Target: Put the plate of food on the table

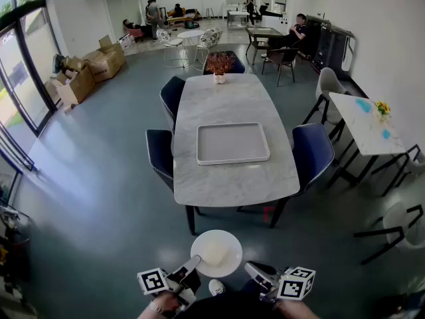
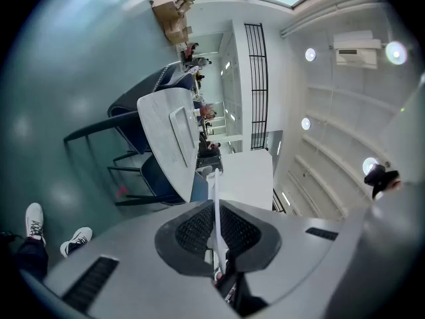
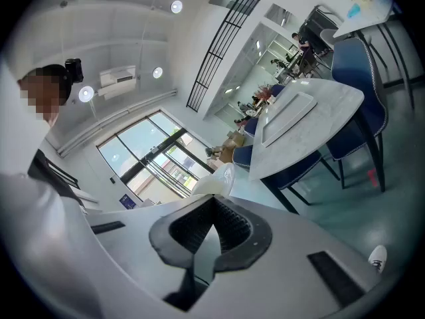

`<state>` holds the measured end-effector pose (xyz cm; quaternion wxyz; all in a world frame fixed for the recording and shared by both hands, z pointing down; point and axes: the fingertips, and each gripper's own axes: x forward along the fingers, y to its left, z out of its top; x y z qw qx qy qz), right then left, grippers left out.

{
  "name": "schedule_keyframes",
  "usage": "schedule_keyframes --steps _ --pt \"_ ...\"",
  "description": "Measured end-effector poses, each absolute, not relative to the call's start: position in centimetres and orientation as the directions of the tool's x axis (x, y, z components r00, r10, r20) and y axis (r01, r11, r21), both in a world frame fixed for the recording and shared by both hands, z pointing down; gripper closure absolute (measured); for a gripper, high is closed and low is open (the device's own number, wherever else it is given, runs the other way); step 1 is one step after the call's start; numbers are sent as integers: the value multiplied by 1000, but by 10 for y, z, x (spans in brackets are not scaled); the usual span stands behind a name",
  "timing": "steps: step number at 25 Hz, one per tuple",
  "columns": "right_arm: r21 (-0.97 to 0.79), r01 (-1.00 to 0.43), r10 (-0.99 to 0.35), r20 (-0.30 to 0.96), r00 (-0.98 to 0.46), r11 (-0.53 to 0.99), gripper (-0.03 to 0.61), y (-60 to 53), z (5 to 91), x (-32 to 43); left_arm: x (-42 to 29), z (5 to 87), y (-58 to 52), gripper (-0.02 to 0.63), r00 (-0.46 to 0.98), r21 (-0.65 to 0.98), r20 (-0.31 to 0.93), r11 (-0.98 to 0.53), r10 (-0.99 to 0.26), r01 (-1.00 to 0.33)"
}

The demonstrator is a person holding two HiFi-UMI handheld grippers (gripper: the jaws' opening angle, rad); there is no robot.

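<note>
While your left claw (image 1: pixel 195 262) and right claw (image 1: pixel 250 267) pinch opposite rims of the round white plate of food (image 1: pixel 216 253), lower centre, tilting could drop it.

Large open office common room or canteen, not a home. Wide grey floor (image 1: pixel 99 178) with several separate dining sets: marble table (image 1: pixel 226 98) with blue chairs (image 1: pixel 312 153), tray (image 1: pixel 232 143) and vase of dried flowers (image 1: pixel 219 65); white table (image 1: pixel 365 121) off its right edge; more tables and people (image 1: pixel 153 12) at the far end. Floor-to-ceiling windows (image 1: pixel 20 52) along the left, cardboard boxes (image 1: pixel 99 62) piled beside them. Overhead, round ceiling lights (image 2: pixel 310 54) and a ceiling air-conditioning unit (image 2: pixel 356 47).
</note>
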<state>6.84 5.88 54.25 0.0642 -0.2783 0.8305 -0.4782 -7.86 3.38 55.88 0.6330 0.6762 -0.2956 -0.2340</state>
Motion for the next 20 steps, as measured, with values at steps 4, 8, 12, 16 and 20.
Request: schedule_keyframes --steps 4,8,12,16,20 --pt "-821 -425 -523 187 -832 382 569 61 541 68 -80 559 36 592 715 994 64 -22 -697 -111" --pt "-831 -396 -521 155 -839 391 569 64 539 65 -82 557 40 592 712 995 60 -17 -700 -101" --pt "-825 -417 -523 178 -833 383 568 65 538 64 -84 558 41 592 711 994 62 -17 -701 -104" --pt "-844 -393 -534 156 -831 365 568 64 544 66 -87 557 42 592 707 995 55 -24 -705 -102" --pt "-867 -363 -529 142 -836 341 566 61 546 68 -86 559 40 592 707 993 58 -32 -704 -114"
